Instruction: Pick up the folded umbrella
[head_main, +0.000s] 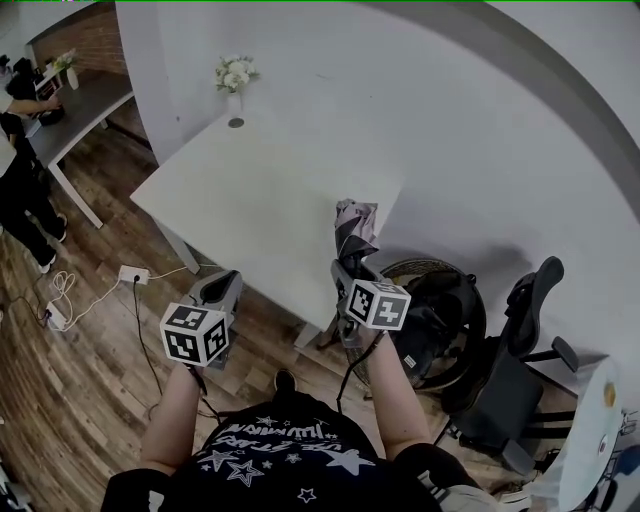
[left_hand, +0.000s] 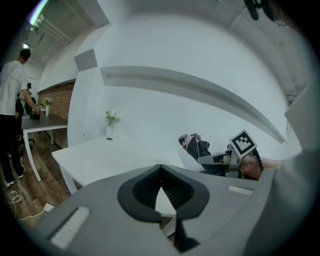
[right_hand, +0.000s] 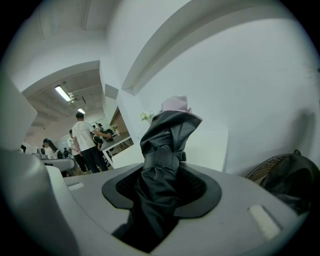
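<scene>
The folded umbrella (head_main: 354, 232) is a black bundle with a strap round it and a pale pink patterned end. My right gripper (head_main: 346, 272) is shut on its lower part and holds it off the table, near the white table's (head_main: 250, 190) right corner. From the right gripper view, the umbrella (right_hand: 165, 142) rises from between the jaws (right_hand: 162, 175). My left gripper (head_main: 221, 284) hangs before the table's front edge with its pads together and nothing in them (left_hand: 160, 171). The left gripper view also catches the umbrella (left_hand: 192, 143) and the right gripper (left_hand: 218, 160) at the right.
A white vase of flowers (head_main: 235, 86) stands at the table's far end. A round basket with a black bag (head_main: 441, 318) and an office chair (head_main: 517, 372) are at the right. A power strip with cables (head_main: 133, 274) lies on the wood floor. A person (head_main: 18, 196) stands far left.
</scene>
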